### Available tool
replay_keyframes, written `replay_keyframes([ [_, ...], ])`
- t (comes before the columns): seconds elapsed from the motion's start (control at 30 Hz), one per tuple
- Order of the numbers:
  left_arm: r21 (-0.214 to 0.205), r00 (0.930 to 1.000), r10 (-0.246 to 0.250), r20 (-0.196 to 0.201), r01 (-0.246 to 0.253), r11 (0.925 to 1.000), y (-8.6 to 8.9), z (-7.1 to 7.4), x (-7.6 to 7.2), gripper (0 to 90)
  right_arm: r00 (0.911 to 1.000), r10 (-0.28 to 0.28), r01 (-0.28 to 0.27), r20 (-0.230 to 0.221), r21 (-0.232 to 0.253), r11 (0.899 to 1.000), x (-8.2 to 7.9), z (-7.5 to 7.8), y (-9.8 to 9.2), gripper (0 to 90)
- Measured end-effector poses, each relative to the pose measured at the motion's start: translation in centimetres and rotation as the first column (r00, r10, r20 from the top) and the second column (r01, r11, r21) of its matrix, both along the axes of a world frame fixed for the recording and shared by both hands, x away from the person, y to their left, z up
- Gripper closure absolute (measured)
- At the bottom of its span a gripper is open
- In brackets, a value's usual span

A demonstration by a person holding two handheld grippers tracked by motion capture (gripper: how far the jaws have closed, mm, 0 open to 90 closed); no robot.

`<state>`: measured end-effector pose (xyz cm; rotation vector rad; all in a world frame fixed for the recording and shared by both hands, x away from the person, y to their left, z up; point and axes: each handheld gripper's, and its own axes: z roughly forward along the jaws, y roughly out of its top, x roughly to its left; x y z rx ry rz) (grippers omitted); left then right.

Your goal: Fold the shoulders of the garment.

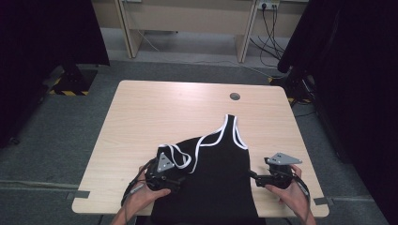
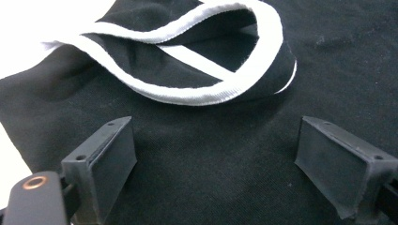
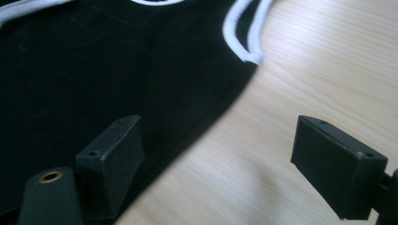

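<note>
Black tank top (image 1: 213, 176) w/ white trim is being laid flat at lower centre of the high view, hem off the table (image 1: 141, 112) near edge; long axis is running bottom to upper right, straps pointing far. Left strap is seen folded over, prob. yet to be smoothed. Left gripper (image 2: 216, 164) & right gripper (image 3: 220, 159) are being held spread, nothing pinched.
</note>
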<state>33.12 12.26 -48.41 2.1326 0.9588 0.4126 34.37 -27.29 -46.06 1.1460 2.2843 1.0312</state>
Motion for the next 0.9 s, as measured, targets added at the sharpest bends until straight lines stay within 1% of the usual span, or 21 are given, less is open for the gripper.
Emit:
replay_keyframes([
  [0.17,0.0,1.0,0.007,0.001,-0.007,1.0,-0.1,0.0,0.0,11.3,0.9991,0.037,-0.037,-0.021,-0.01,0.999,0.6,-0.3,1.5,17.9],
  [0.23,0.0,1.0,0.007,0.0,-0.007,1.0,-0.1,0.0,0.0,11.3,0.9986,0.035,-0.036,-0.039,-0.023,0.999,0.9,-0.7,1.8,18.0],
  [0.3,0.001,1.0,0.009,0.0,-0.009,1.0,-0.1,0.0,0.0,11.3,0.9981,0.026,-0.029,-0.056,-0.052,0.998,1.0,-1.3,1.9,18.2],
  [0.33,0.001,0.9999,0.011,0.0,-0.011,0.9999,-0.2,0.0,0.0,11.3,0.9982,0.019,-0.022,-0.056,-0.055,0.998,1.1,-1.5,1.8,17.2],
  [0.4,0.002,0.9999,0.011,-0.001,-0.011,0.9999,-0.4,0.0,0.0,11.0,0.9979,0.014,-0.016,-0.063,-0.034,0.999,1.1,-1.7,1.6,17.4],
  [0.5,0.002,1.0,0.007,-0.001,-0.007,1.0,-0.9,0.0,0.1,11.0,0.9982,0.004,-0.007,-0.06,-0.049,0.999,0.9,-1.6,1.1,17.4],
  [0.57,0.001,1.0,0.005,0.0,-0.005,1.0,-1.2,0.0,0.1,11.0,0.9977,-0.002,-0.001,-0.068,-0.039,0.999,0.8,-1.6,0.6,17.3],
  [0.7,0.002,1.0,0.003,-0.001,-0.003,1.0,-1.6,0.0,0.0,11.0,0.9977,-0.02,0.017,-0.064,-0.035,0.999,0.8,-1.6,-0.3,17.2],
  [0.8,0.0,1.0,0.006,-0.001,-0.006,1.0,-1.5,0.0,0.0,11.1,0.9979,-0.021,0.019,-0.062,-0.036,0.999,0.8,-1.6,-0.4,17.4],
  [0.9,0.002,0.9999,0.01,0.0,-0.01,0.9999,-1.6,0.0,0.0,11.0,0.9973,-0.012,0.009,-0.072,-0.049,0.999,0.9,-1.4,-0.2,17.6],
])
